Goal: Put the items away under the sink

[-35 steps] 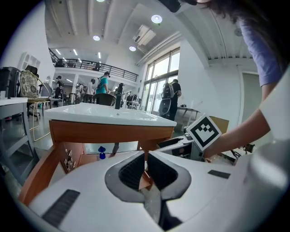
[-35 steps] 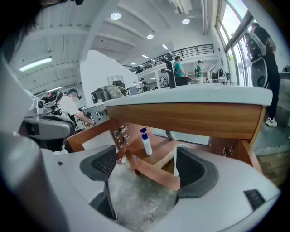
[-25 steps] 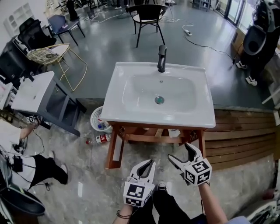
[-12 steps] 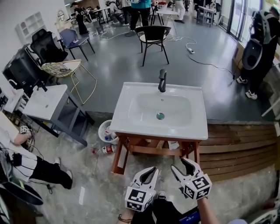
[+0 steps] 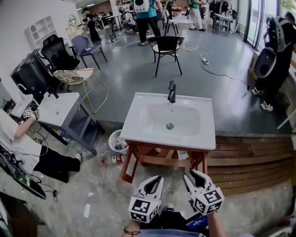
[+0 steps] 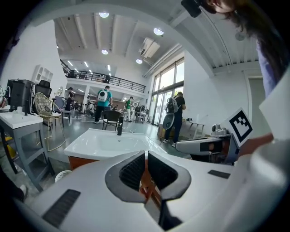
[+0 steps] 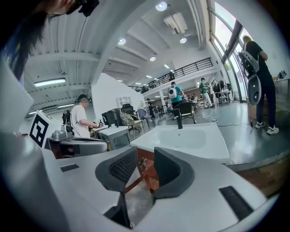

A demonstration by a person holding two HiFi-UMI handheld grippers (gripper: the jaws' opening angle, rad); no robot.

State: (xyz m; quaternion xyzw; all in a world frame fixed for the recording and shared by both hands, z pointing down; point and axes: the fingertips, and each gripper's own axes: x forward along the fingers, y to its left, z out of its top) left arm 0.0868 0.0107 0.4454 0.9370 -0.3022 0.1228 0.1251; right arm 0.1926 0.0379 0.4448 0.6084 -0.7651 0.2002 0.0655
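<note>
A person is facing the sink (image 5: 171,119) on its wooden stand (image 5: 159,161). The left tongs (image 5: 156,179) are sitting closed and empty, while the right tongs (image 5: 191,174) (nothing between them) have just been narrowing, a gap remaining. A bottle (image 5: 118,159) is lying on the floor (image 5: 92,185) beside a white basket (image 5: 115,141).

Head view looks steeply down on the sink (image 5: 203,134) at frame centre; both gripper views face it near-level, apparently from nearby.

Gray concrete flr (image 5: 138,69), blk chair (image 5: 165,46) mid, wire chair (image 5: 74,76) L, tall windows (image 6: 165,86) R, ceiling lamps (image 7: 161,6) on.
</note>
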